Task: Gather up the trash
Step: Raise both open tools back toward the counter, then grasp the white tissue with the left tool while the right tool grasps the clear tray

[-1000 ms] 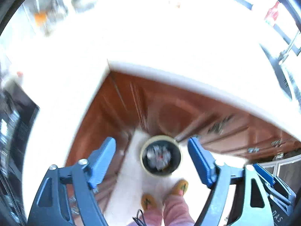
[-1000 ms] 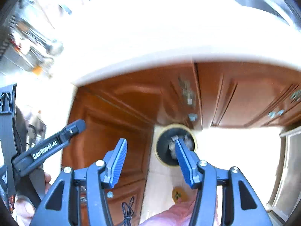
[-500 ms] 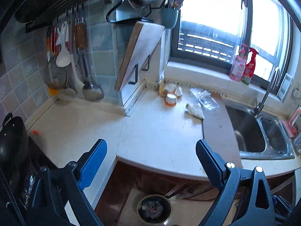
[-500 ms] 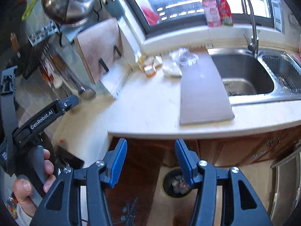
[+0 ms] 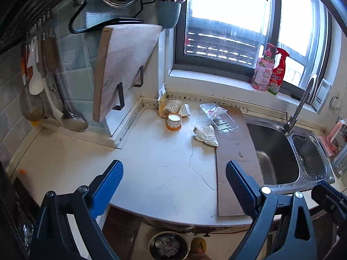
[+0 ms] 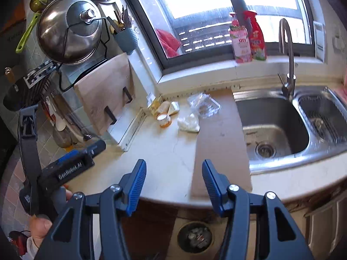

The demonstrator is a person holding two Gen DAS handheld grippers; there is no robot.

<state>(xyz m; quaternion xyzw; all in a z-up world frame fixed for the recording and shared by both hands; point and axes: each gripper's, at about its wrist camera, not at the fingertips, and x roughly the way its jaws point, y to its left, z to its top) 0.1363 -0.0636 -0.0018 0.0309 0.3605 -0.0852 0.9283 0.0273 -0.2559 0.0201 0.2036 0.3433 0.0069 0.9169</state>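
Trash bin cut by bottom edge; contents blurred. Sink right basin blurred.

A wooden cutting board leans tilted in its black rack at the back wall. 2 bottles, a pink soap bottle and a red spray bottle, stand touching on the windowsill. The steel sink sits under a curved faucet. A lidded steel pot hangs above ladles.
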